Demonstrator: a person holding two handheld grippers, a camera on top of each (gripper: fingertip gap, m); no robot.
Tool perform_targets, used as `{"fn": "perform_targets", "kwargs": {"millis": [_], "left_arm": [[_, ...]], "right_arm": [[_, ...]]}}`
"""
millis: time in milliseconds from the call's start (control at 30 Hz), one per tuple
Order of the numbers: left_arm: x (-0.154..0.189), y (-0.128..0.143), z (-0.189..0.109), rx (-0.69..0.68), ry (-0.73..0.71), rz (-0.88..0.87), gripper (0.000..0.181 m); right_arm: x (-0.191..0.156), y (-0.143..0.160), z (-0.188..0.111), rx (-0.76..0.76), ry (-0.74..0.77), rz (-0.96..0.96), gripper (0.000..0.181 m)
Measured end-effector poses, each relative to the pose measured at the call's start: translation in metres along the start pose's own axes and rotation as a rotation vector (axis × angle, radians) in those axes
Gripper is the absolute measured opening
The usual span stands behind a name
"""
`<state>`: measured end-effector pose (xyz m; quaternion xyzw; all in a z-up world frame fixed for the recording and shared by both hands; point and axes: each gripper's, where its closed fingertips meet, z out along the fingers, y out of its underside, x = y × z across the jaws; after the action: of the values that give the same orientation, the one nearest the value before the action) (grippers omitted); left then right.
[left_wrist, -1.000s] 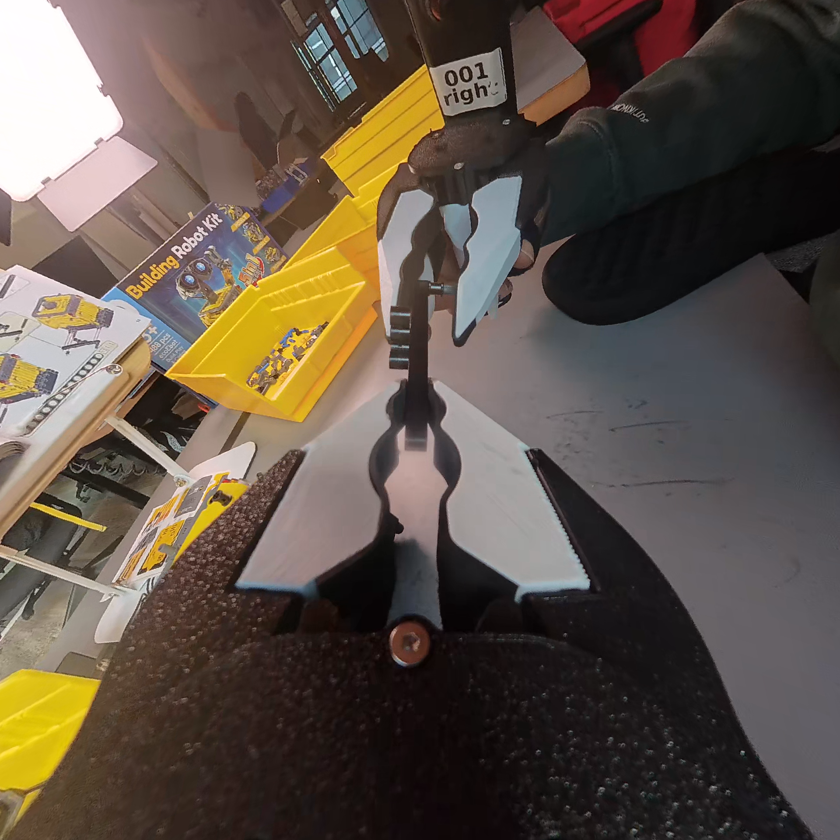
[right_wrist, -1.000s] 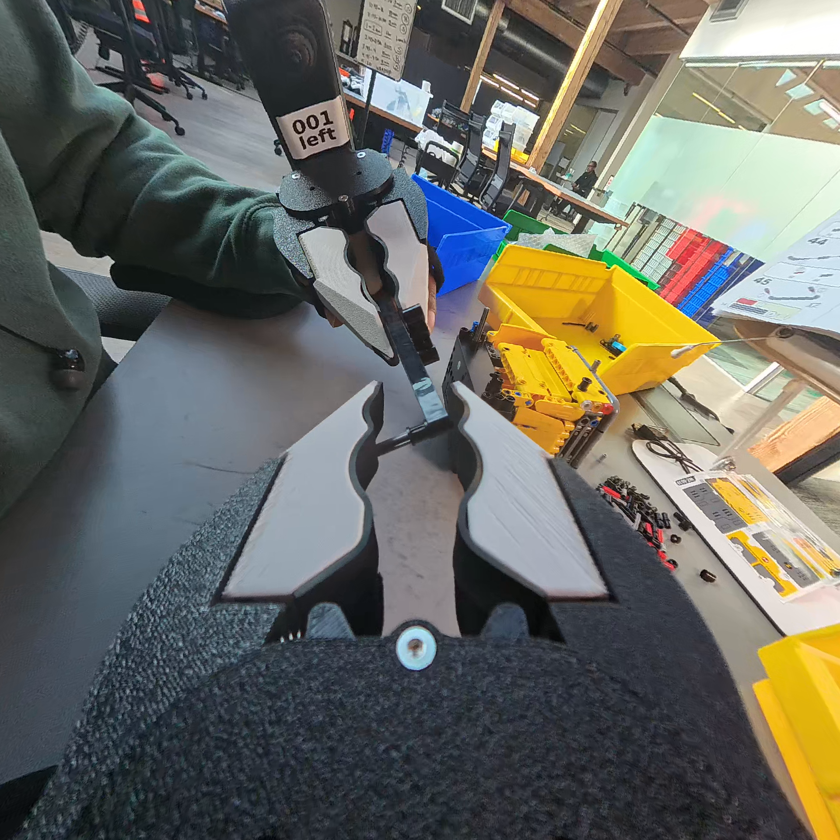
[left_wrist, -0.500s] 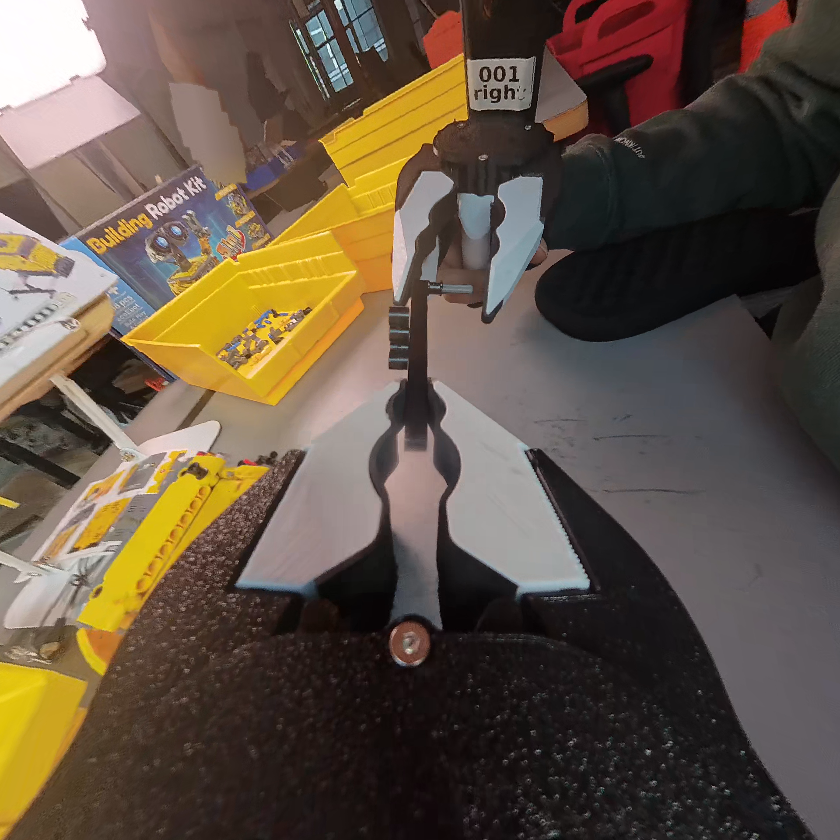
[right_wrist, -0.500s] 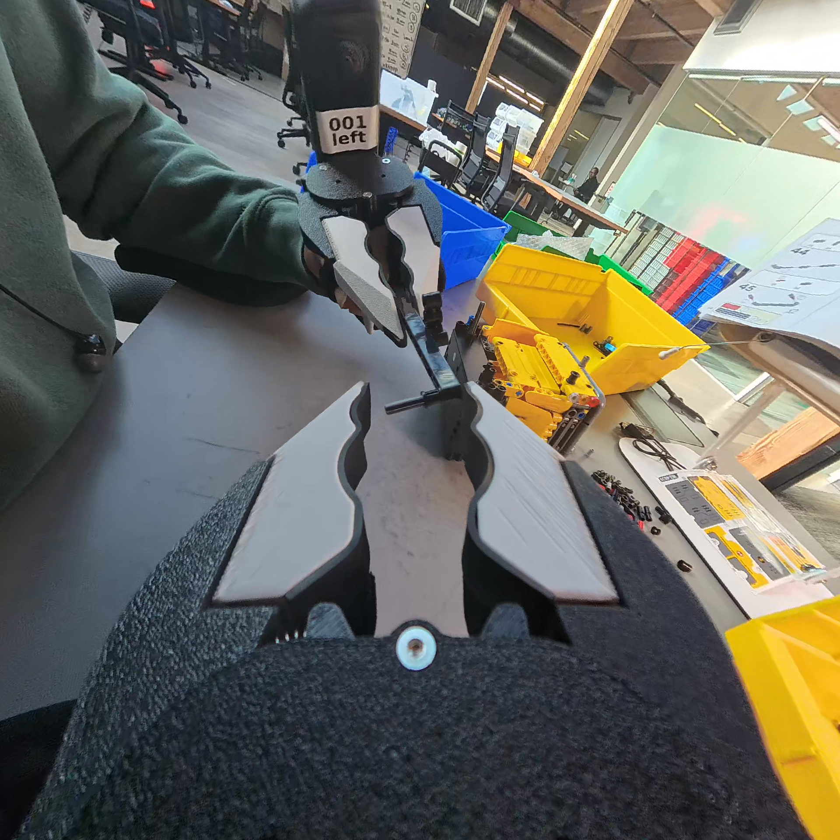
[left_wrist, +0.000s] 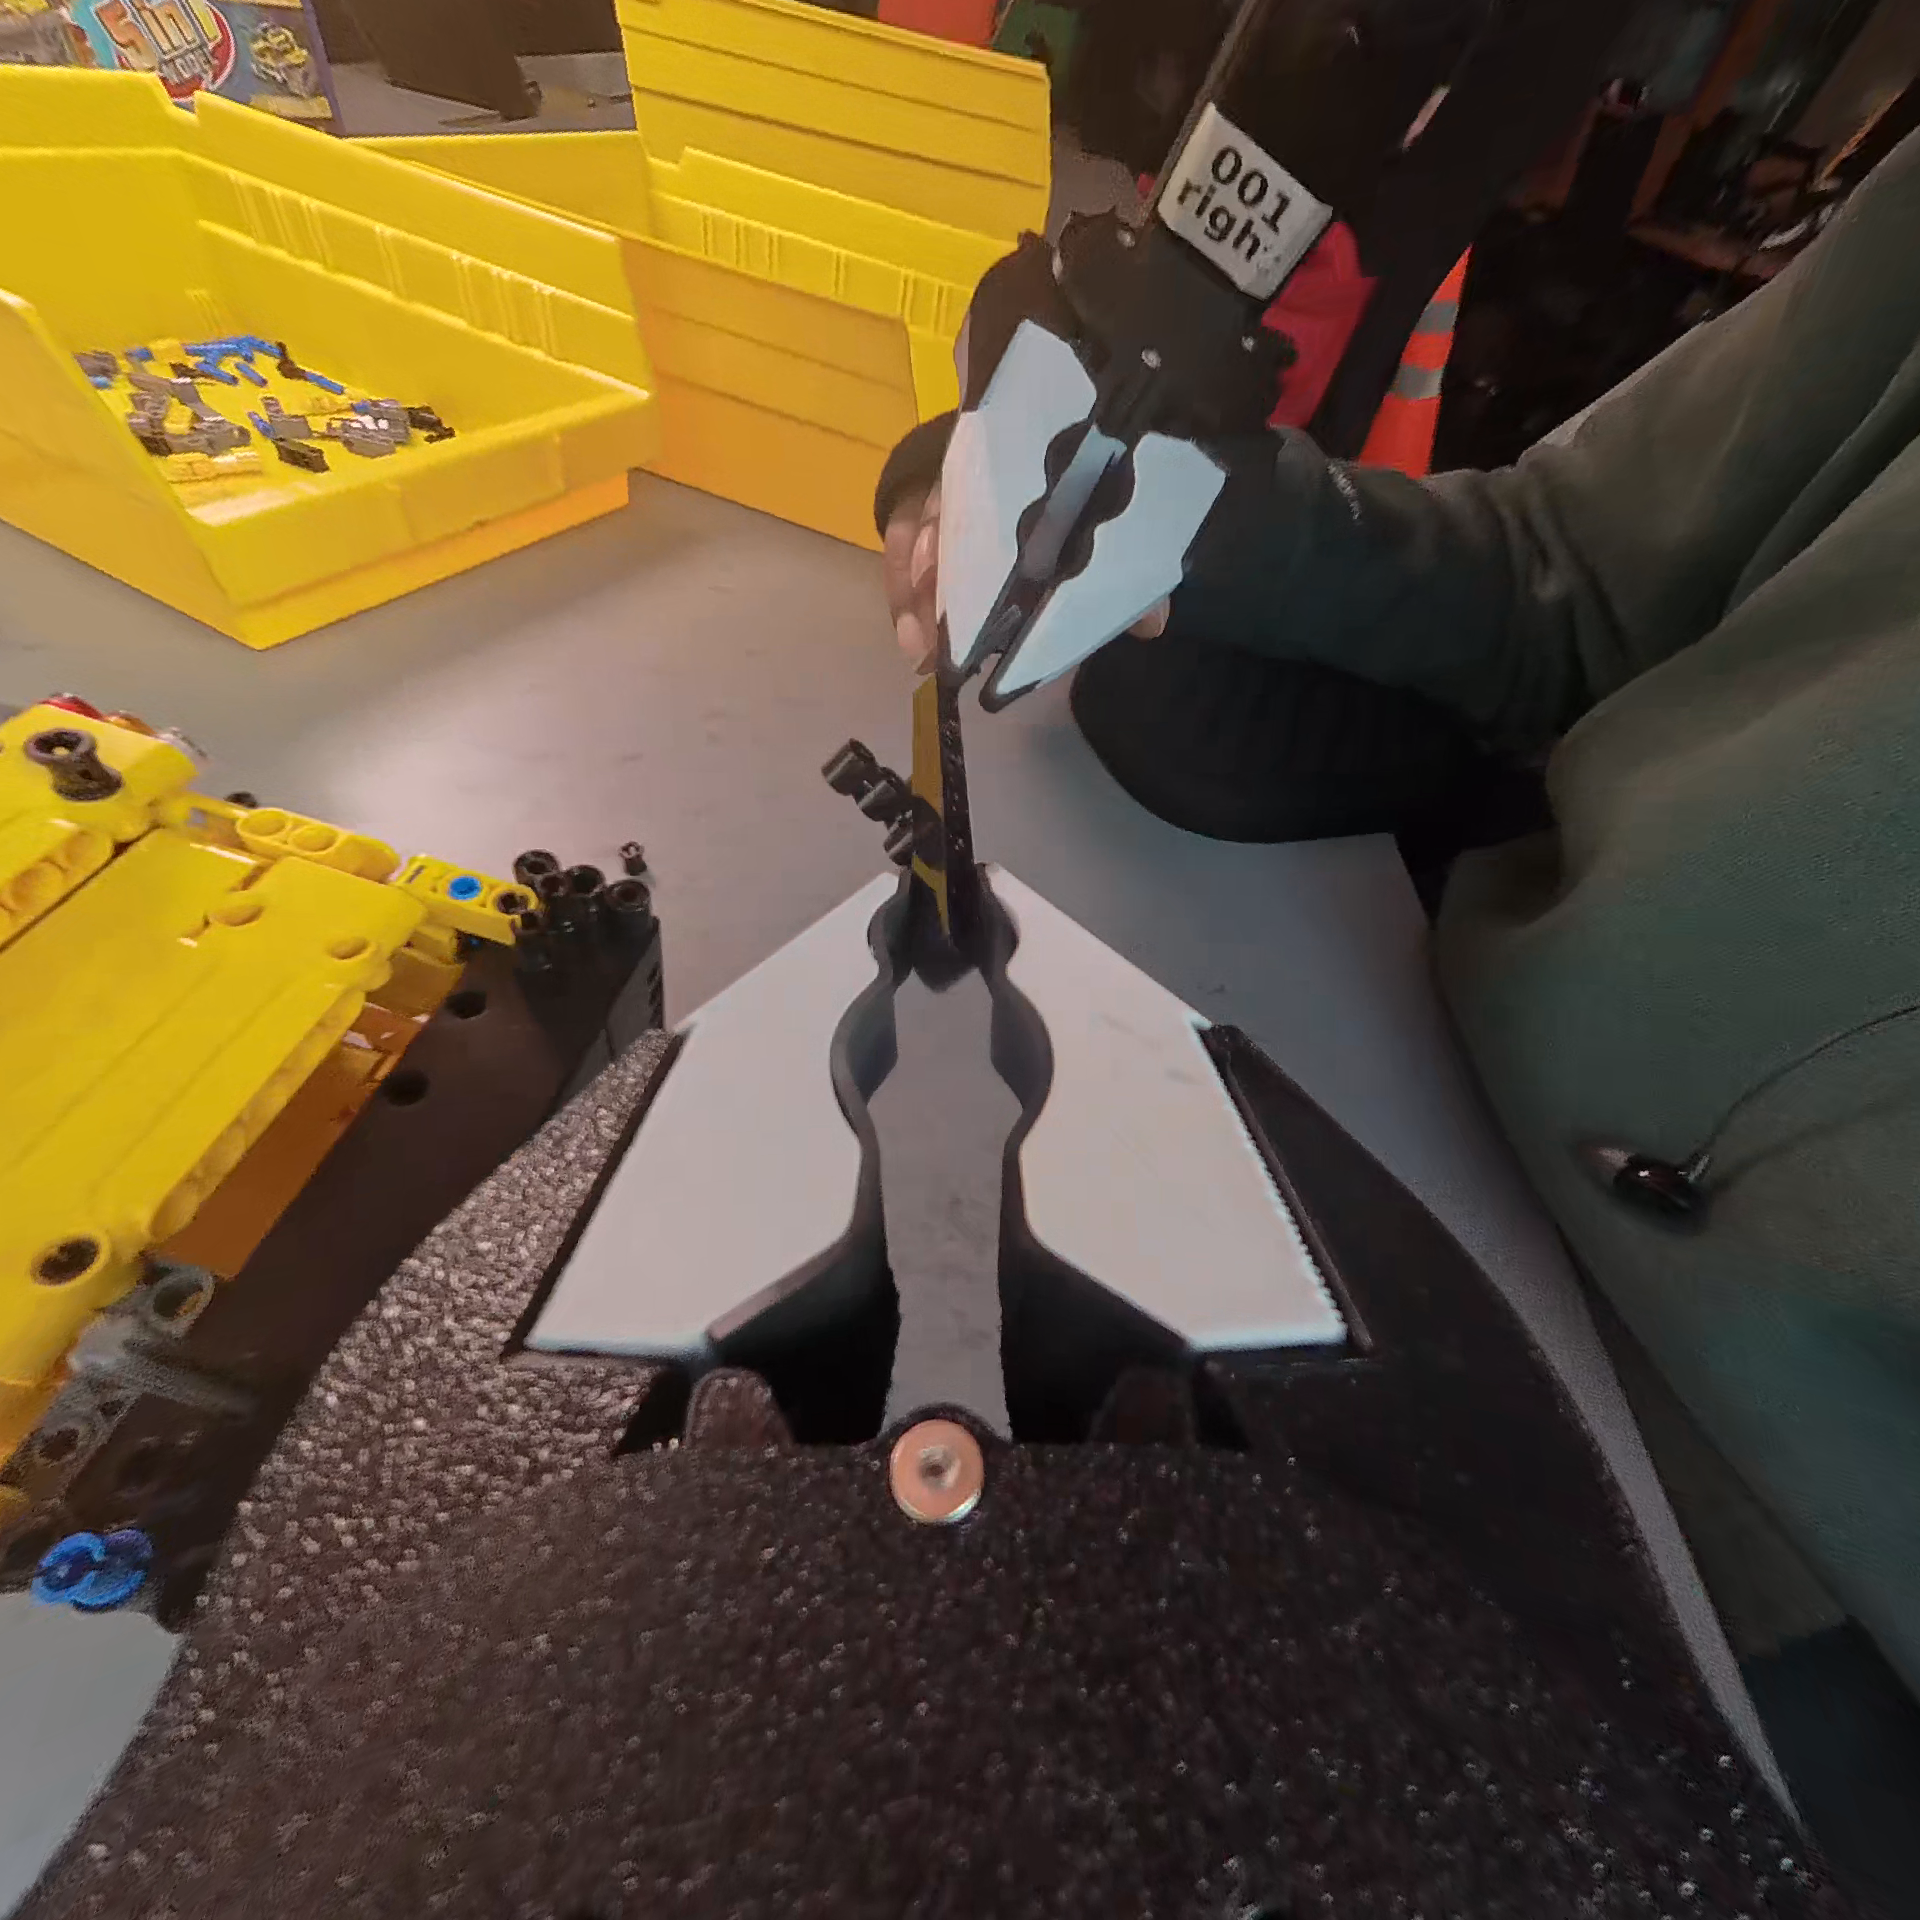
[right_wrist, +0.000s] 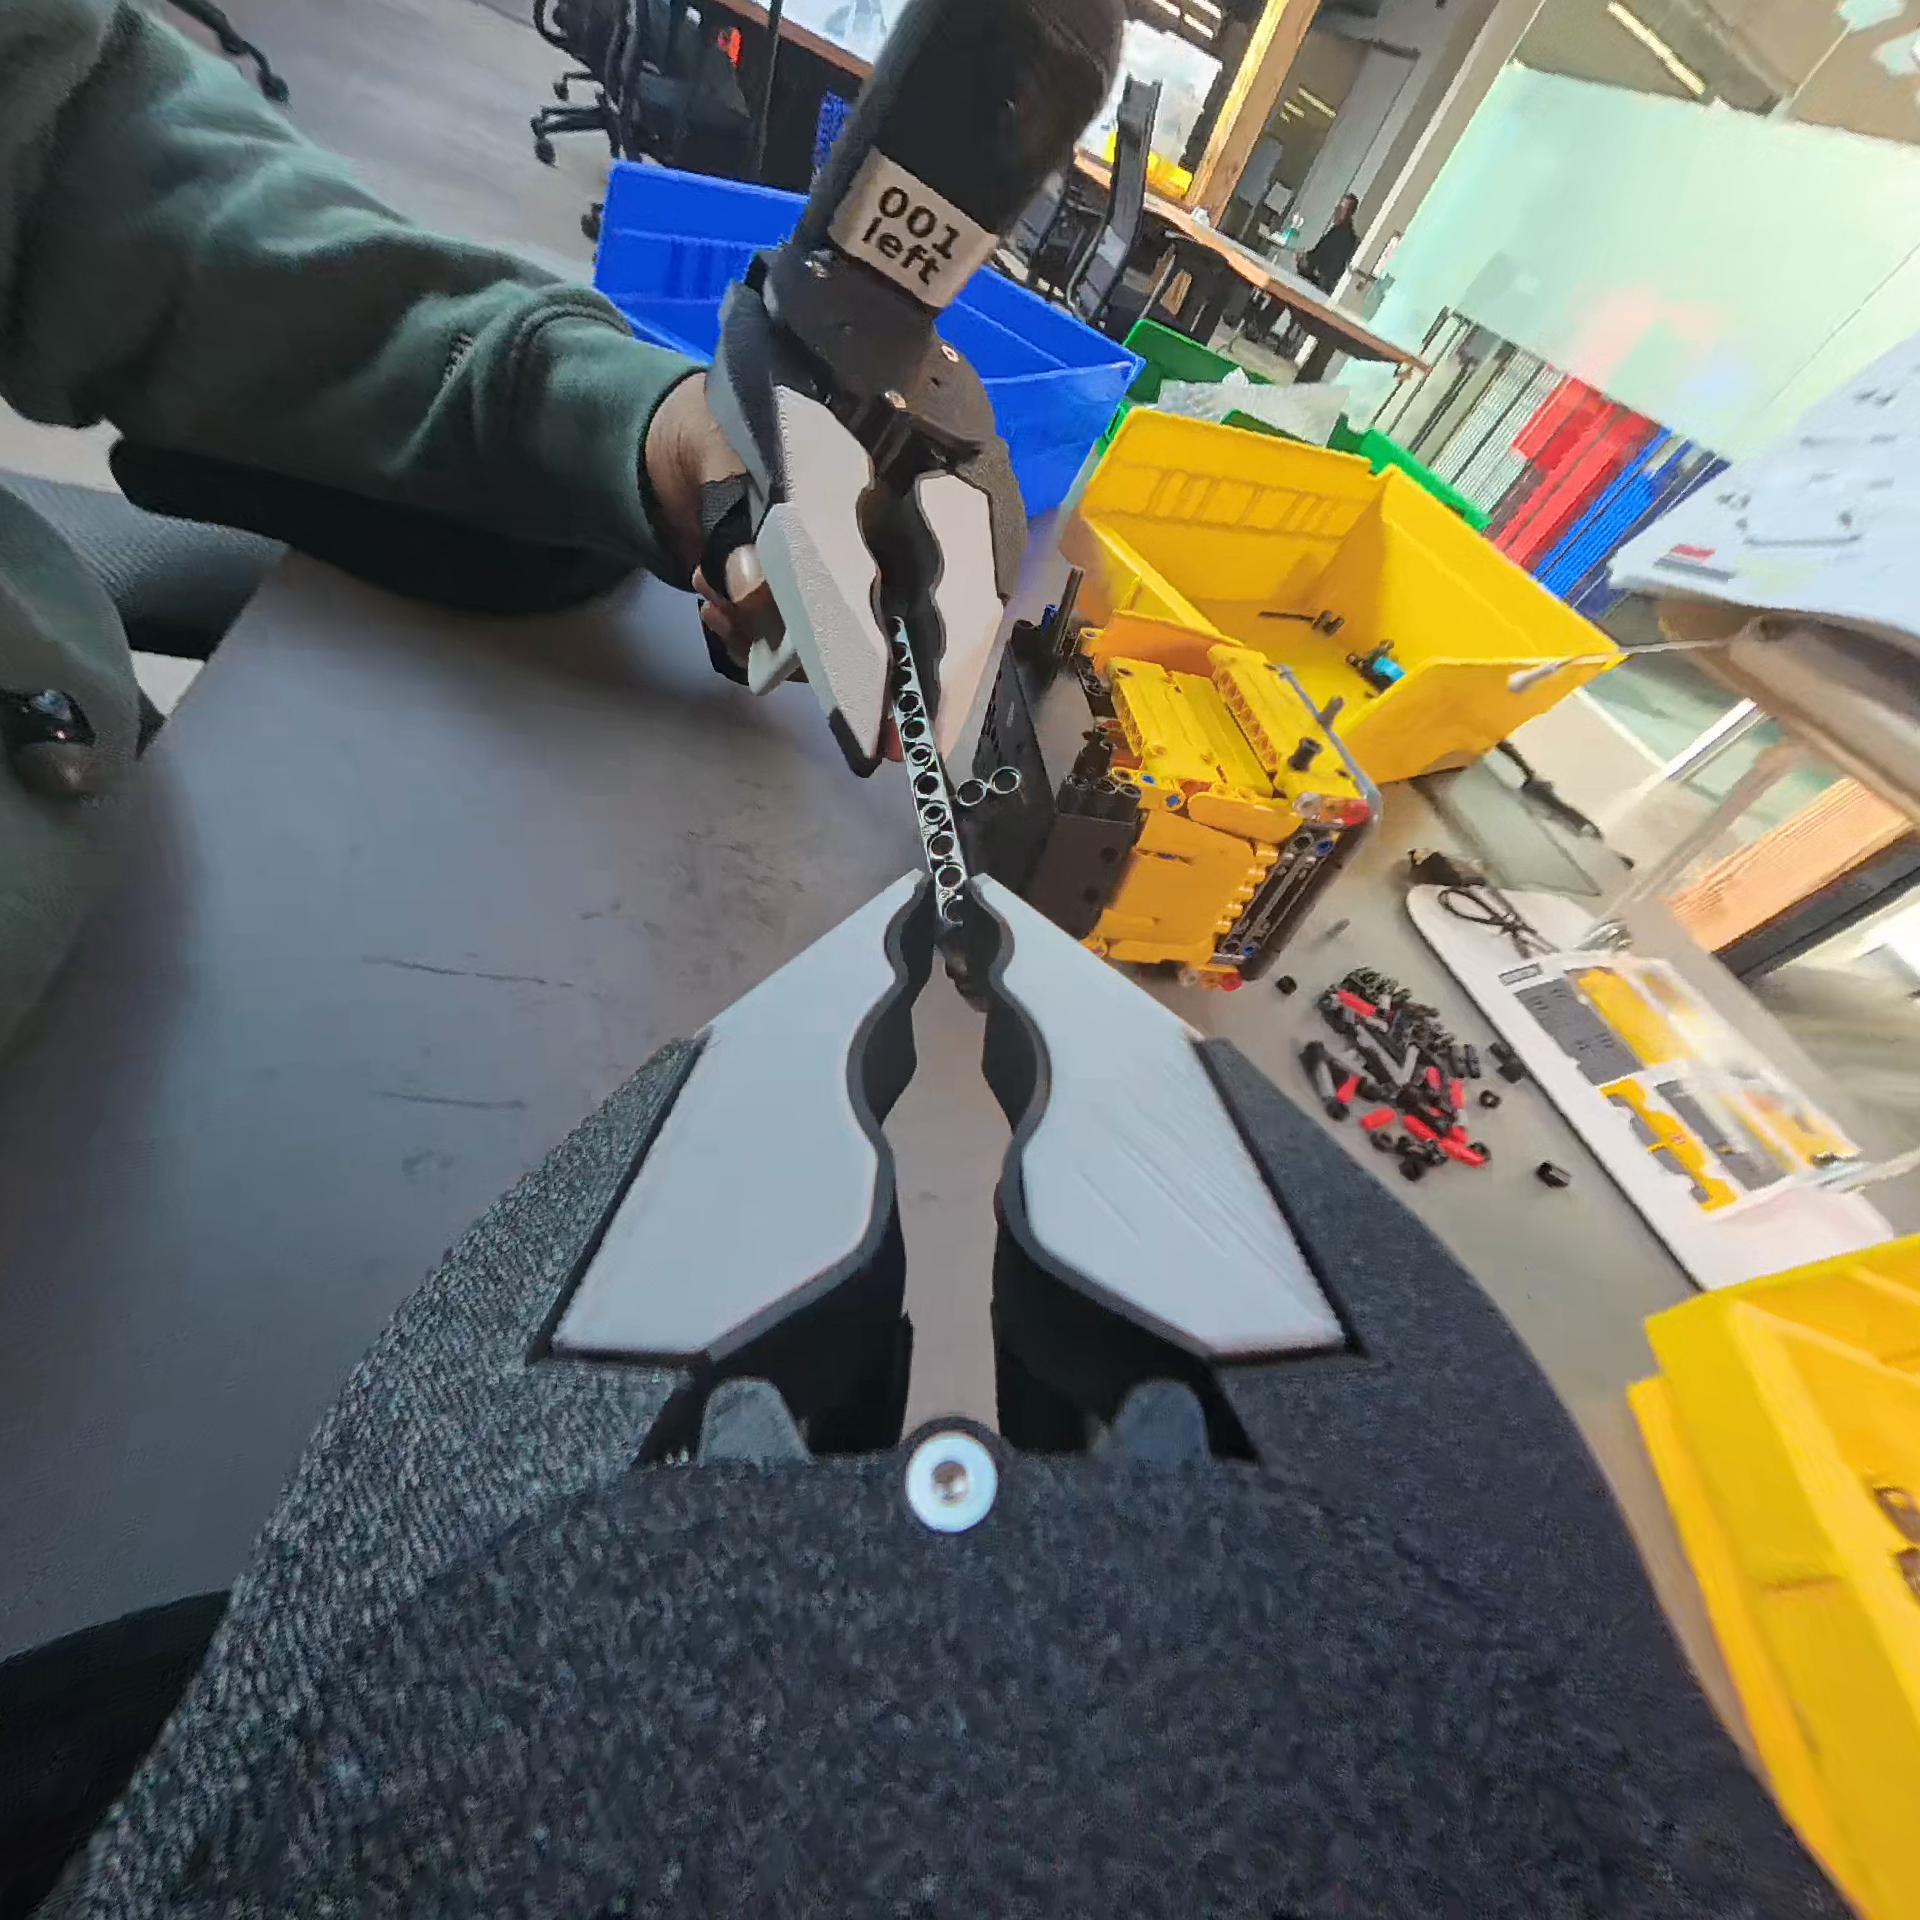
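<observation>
A long black holed beam (left_wrist: 957, 790) with short black pins (left_wrist: 871, 792) on its side and a yellow strip against it is held above the grey table (left_wrist: 665, 665). My left gripper (left_wrist: 940, 906) is shut on its near end. My right gripper (left_wrist: 971, 677) comes from above and is shut on the other end. In the right wrist view the beam (right_wrist: 925, 790) runs from my right gripper (right_wrist: 951, 906) up to my left gripper (right_wrist: 891, 717). A person's hands in green sleeves (right_wrist: 312, 343) hold both grippers.
A yellow and black brick model (right_wrist: 1195, 790) lies on the table beside the beam; it also shows in the left wrist view (left_wrist: 187, 987). Yellow bins (left_wrist: 312, 468) with small parts stand behind. Loose black and red pins (right_wrist: 1392, 1081) and an instruction sheet (right_wrist: 1662, 1070) lie to the right. A blue bin (right_wrist: 707, 239) is at the back. The grippers' ends are close to 5 cm from one another.
My right gripper was open around the beam's end and has shut on it. Both grippers have tilted and moved lower, closer to the brick model.
</observation>
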<state>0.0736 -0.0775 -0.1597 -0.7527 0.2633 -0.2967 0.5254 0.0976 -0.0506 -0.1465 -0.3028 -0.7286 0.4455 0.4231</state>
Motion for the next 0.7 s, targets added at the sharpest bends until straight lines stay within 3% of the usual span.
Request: {"fn": "perform_targets", "kwargs": {"millis": [100,267,333,400,467,567,700], "left_arm": [[-0.007,0.005,0.002,-0.047,-0.100,0.128,0.011],[-0.004,0.025,0.009,-0.190,-0.119,0.219,0.007],[-0.006,0.040,0.013,-0.278,-0.127,0.224,0.007],[-0.008,0.053,0.016,-0.342,-0.122,0.201,0.006],[-0.010,0.062,0.018,-0.380,-0.119,0.170,0.006],[-0.014,0.071,0.020,-0.418,-0.123,0.157,0.007],[-0.022,0.079,0.018,-0.467,-0.173,0.196,0.006]], "right_arm": [[-0.004,0.012,0.002,-0.059,-0.089,0.202,0.003],[-0.007,0.038,0.006,-0.179,-0.142,0.427,0.003],[-0.011,0.051,0.007,-0.234,-0.169,0.441,0.003],[-0.001,0.049,0.008,-0.216,-0.139,0.368,0.016],[0.034,0.026,0.006,-0.119,-0.059,0.310,0.019],[0.135,-0.017,-0.003,0.036,0.233,0.271,0.019],[0.267,-0.044,-0.021,0.124,0.653,0.145,0.013]]}}
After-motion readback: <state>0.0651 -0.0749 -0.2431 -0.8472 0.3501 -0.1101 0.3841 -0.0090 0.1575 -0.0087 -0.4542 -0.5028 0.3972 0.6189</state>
